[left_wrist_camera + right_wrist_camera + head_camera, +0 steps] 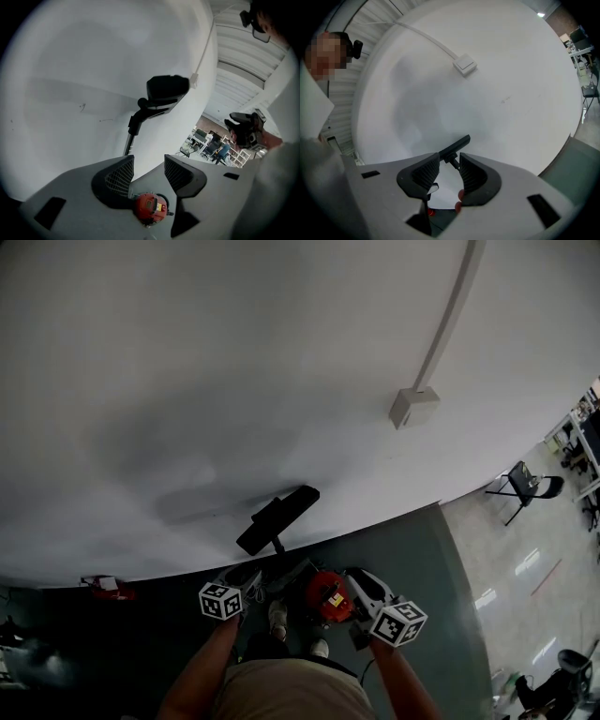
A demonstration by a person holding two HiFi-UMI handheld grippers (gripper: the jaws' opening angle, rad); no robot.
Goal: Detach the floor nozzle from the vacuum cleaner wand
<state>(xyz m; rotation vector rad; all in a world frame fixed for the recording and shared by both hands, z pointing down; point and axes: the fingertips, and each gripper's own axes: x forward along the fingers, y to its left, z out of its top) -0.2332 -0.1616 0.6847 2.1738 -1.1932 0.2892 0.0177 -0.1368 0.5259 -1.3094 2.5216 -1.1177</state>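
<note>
The black floor nozzle (277, 518) is raised against the white wall on a thin wand (278, 546). It also shows in the left gripper view as the nozzle (167, 89) on its wand (132, 129), and small in the right gripper view (454, 146). The red vacuum body (326, 594) sits on the floor by my feet. My left gripper (251, 576) is open below the nozzle; its jaws (149, 164) hold nothing, and the red body (151, 207) shows beneath them. My right gripper (361, 585) has its jaws close together (450, 161), and I see nothing clamped between them.
A white junction box (413, 407) with a conduit is fixed high on the wall. A folding chair (525, 486) and an office chair (562, 681) stand to the right. A small red item (105, 587) lies on the dark floor at left. Desks and people (211, 145) are far off.
</note>
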